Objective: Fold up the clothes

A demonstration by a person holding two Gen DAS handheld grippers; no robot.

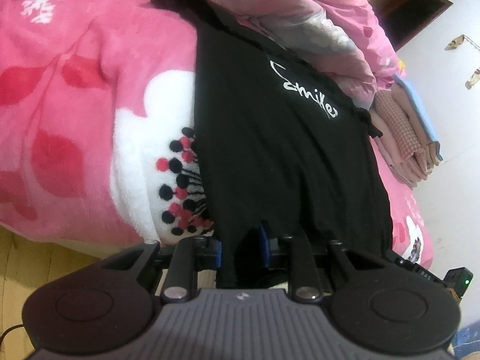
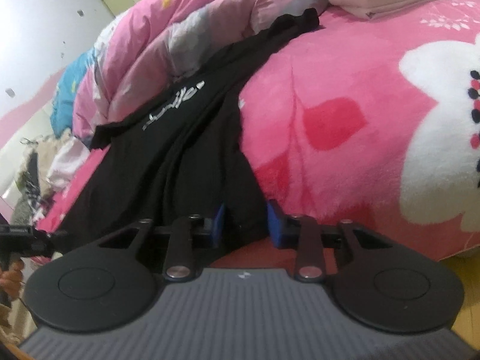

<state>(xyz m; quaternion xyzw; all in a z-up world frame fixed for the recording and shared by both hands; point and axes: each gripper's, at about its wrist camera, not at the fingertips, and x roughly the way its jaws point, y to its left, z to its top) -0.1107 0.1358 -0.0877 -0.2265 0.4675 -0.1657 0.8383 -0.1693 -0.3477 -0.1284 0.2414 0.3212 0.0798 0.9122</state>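
Pink plush blanket (image 1: 75,96) with white flowers and red leaves over the bed, filling most of both views. Rumpled pink and grey quilt (image 1: 330,30) heaped along the far side. White wall (image 1: 450,114) behind, scuffed and flaking in spots, with a dark wood-framed opening (image 1: 411,9) set in it. Yellowish wooden floor (image 1: 36,258) below the bed edge. Soft, even indoor light.

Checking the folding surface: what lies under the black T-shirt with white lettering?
The black T-shirt lies on a pink fleece blanket with white flowers, its far edge against a pink quilt. Whatever is beneath the shirt's middle is covered.
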